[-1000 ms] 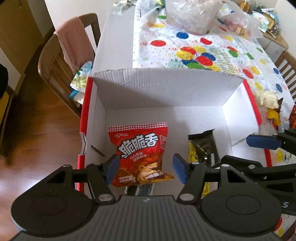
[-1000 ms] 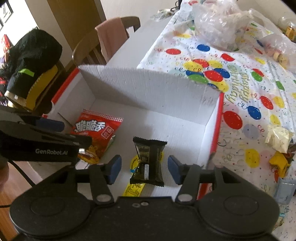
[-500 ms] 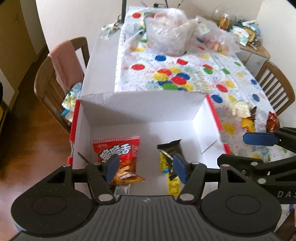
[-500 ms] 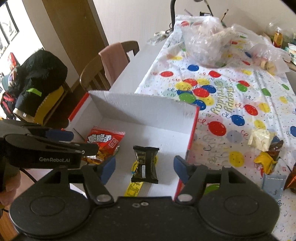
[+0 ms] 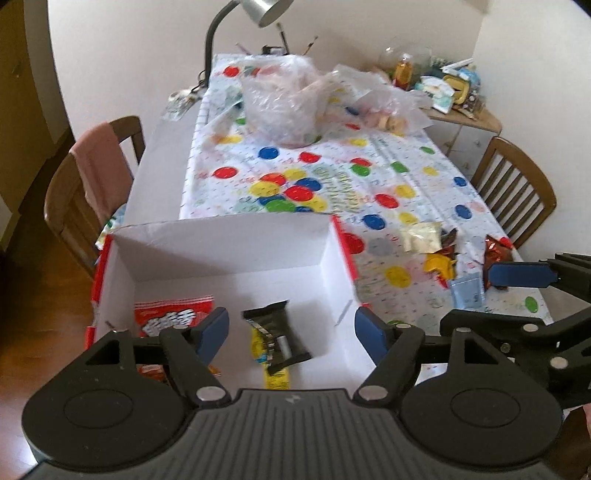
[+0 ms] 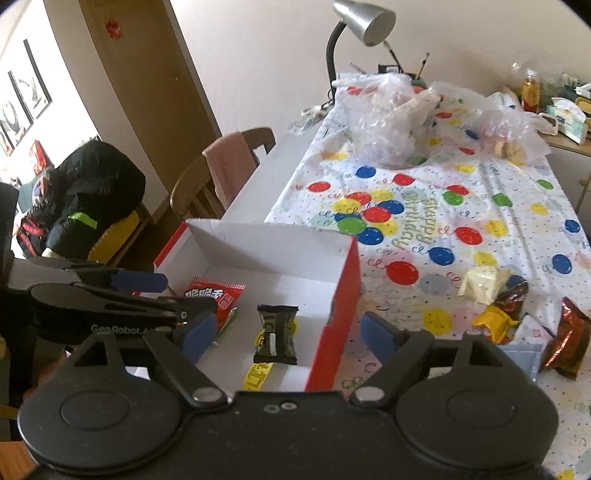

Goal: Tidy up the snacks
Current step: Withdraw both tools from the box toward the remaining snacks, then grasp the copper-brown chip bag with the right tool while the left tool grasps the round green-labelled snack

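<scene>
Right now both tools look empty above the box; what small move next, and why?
Probably swing the right tool, its jaws opening with nothing between them, toward the loose packets on the tablecloth. The red bag and dark bar already lie in the box.

A home dining room: beyond the tongs, a table (image 5: 162,155) under a balloon-print cloth (image 5: 369,184), wooden chairs (image 5: 517,192) beside it, a lamp (image 6: 364,22), framed pictures (image 6: 26,88) far left.
</scene>
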A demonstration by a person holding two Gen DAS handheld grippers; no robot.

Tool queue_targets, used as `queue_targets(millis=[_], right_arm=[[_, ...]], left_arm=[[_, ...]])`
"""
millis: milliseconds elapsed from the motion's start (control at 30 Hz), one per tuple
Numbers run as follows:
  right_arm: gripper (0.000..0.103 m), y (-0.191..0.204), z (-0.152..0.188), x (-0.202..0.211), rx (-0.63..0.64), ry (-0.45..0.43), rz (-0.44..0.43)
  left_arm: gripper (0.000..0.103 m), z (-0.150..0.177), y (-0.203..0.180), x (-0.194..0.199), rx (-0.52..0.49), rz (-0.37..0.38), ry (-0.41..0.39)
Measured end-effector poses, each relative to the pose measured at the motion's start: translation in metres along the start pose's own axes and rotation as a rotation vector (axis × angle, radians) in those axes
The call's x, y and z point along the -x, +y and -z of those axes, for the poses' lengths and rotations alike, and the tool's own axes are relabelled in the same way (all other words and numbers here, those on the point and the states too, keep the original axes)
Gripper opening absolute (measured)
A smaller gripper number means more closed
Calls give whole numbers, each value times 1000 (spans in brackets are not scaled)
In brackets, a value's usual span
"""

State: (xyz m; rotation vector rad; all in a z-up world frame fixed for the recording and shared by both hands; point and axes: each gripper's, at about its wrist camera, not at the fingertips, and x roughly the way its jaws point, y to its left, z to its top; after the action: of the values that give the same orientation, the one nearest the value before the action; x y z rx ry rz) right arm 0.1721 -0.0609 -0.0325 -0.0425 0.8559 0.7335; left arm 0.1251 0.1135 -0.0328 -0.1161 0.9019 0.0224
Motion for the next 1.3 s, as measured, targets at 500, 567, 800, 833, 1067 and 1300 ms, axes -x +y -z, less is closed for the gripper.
queue_targets(millis=[500,567,800,833,1067,1300], right_arm=[[103,-73,27,61,-51,-90,6],[103,-86,30,67,-52,-87,7],[103,-136,43,86,-72,-69,83],[103,-146,45,88,-85,-66,95],[103,-206,55,87,-164,-26,138],[103,-256,60,75,-203,10,168]], left_arm=[[81,7,-91,-7,-40,90,-51],[81,7,-103,-13,-45,95,-40],[81,6,-147,-38,-63,116,3],[81,6,-153,-42,-69,121,9],[81,17,-208,-78,-205,184,69],[81,27,-245,-114,-286,219,130]])
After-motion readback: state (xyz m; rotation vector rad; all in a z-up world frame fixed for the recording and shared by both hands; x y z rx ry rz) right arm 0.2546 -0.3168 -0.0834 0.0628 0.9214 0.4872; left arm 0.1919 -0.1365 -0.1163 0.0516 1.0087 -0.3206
